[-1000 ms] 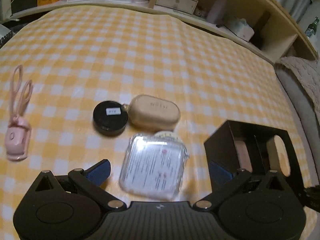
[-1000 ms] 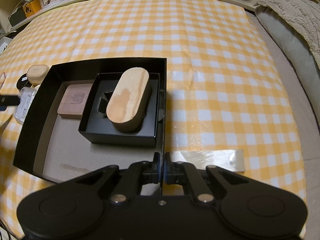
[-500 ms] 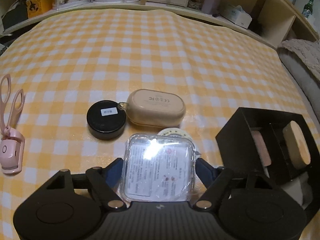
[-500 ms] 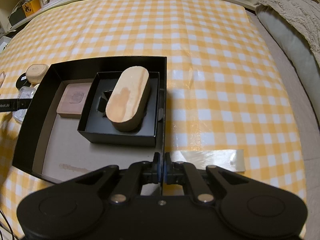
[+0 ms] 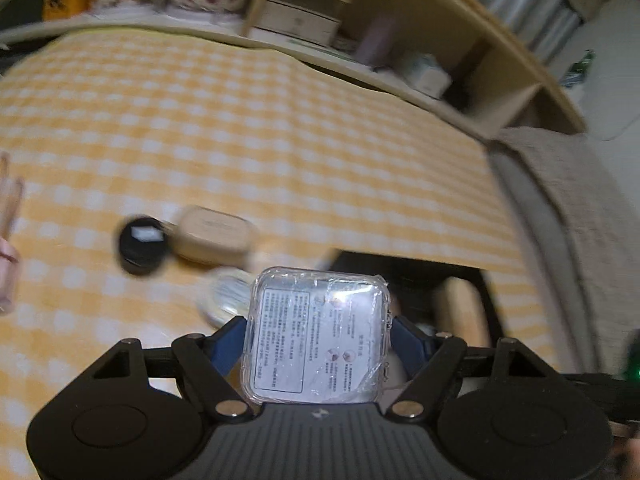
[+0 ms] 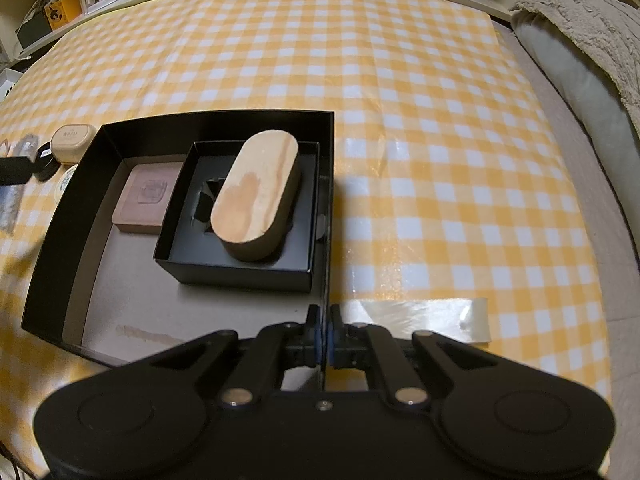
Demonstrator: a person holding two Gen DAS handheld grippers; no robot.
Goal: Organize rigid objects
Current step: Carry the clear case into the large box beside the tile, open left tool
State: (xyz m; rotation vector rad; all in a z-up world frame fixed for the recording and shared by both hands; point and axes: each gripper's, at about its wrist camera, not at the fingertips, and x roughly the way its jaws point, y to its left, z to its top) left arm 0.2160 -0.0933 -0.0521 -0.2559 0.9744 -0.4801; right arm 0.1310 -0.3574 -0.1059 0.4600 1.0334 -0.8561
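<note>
My left gripper (image 5: 318, 336) is shut on a clear plastic case (image 5: 320, 320) with a printed label, its blue pads (image 5: 230, 340) pressing both sides, and holds it above the checked cloth. Blurred behind it lie a black round tin (image 5: 142, 246), a beige case (image 5: 216, 240) and a small white round tin (image 5: 224, 296). My right gripper (image 6: 324, 320) is shut on the right wall of the open black box (image 6: 60, 240). In that box sit a brown square case (image 6: 146, 198) and a smaller black box (image 6: 240, 268) with an oval wooden box (image 6: 256, 196) in it.
A pink eyelash curler (image 5: 6, 256) lies at the far left. A strip of clear tape (image 6: 416, 316) sticks to the cloth right of the box. A grey blanket (image 6: 580, 40) lines the right side, and cluttered shelves (image 5: 300, 20) run along the back.
My left gripper closed on the clear case and lifted it off the cloth, swinging right toward the black box. The right gripper and the box have stayed put.
</note>
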